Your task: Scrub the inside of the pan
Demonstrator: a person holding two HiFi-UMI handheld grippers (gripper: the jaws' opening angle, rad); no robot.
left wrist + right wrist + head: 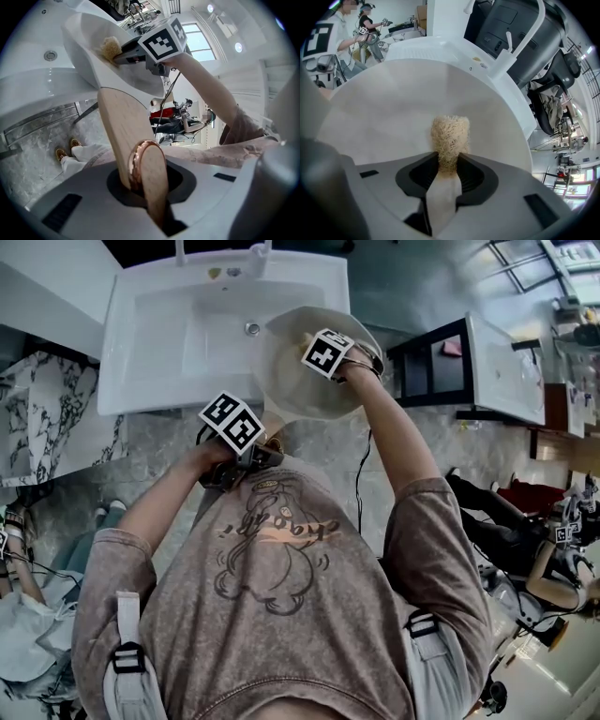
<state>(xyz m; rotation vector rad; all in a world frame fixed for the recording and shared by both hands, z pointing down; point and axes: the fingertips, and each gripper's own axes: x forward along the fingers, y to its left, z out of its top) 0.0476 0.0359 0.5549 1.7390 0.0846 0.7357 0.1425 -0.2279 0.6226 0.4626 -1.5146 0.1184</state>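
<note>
- Head view: the pale pan [298,381] is tipped up over the right edge of the white sink [159,334], and the person has both arms stretched out to it.
- The left tool [247,448] is down at the near end, on the pan's handle. The right tool [311,343] reaches into the bowl.
- Left gripper view: the left tool's [140,183] jaws are clamped onto the wooden handle [123,126], right by its copper ring [138,161]. Further up, the pan leans over the basin with the right tool pushed inside it.
- Right gripper view: the right tool's [449,171] jaws are pinching a straw-coloured scrubbing pad [450,136], and its tip is pressed against the pan's inner wall. The white faucet [506,51] stands just behind the rim.
</note>
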